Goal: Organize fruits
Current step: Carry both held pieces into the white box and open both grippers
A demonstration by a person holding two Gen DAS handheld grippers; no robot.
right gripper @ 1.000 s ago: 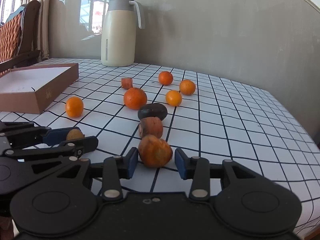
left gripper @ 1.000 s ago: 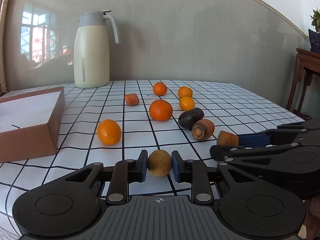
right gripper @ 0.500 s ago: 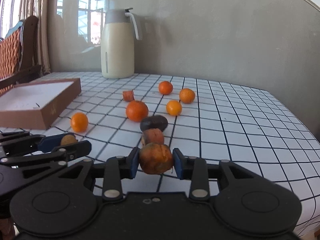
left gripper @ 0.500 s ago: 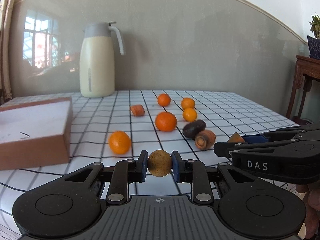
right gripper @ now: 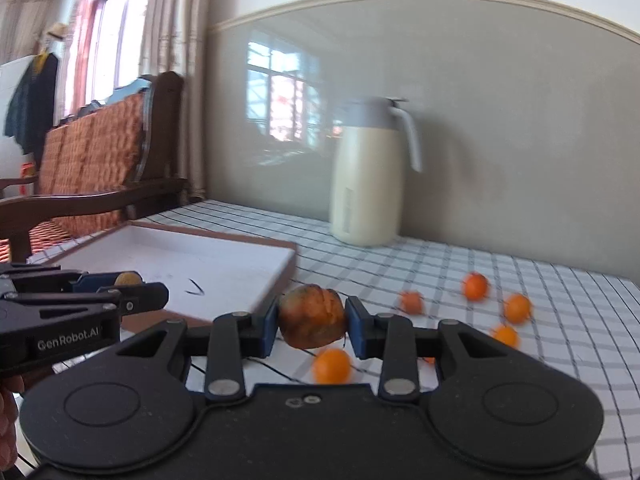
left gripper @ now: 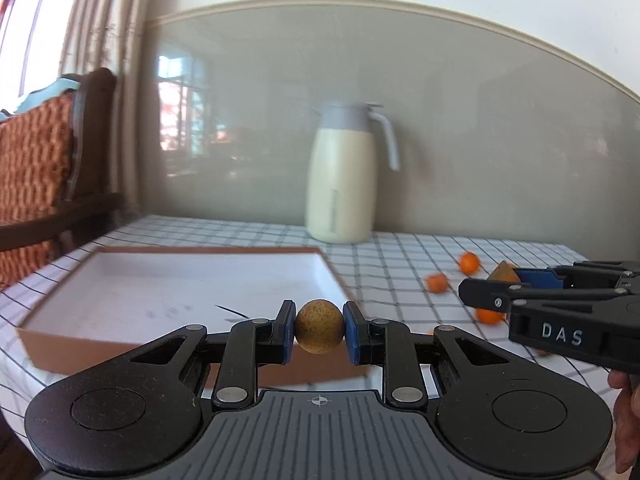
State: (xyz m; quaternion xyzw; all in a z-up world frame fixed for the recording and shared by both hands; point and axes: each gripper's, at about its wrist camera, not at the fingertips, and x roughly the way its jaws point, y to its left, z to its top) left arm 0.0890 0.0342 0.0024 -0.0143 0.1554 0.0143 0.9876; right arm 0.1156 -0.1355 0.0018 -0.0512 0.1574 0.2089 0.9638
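My left gripper [left gripper: 319, 332] is shut on a small round tan fruit [left gripper: 319, 331] and holds it in the air over the near edge of a shallow brown box with a white inside [left gripper: 180, 280]. My right gripper [right gripper: 312, 318] is shut on an orange-brown fruit [right gripper: 312, 317], raised just right of the box [right gripper: 180, 256]. In the left wrist view the right gripper [left gripper: 508, 276] shows at the right. In the right wrist view the left gripper [right gripper: 128, 280] shows at the left, over the box. Several oranges [right gripper: 474, 286] lie on the checked tablecloth.
A cream jug with a grey lid [left gripper: 344, 176] stands at the back of the table by the wall. A wooden chair with an orange woven back [right gripper: 100, 152] stands at the left. More oranges [left gripper: 469, 262] lie right of the box.
Both grippers have lifted and swung left with their fruits, from over the scattered oranges to the box. The box now fills the middle of both views.
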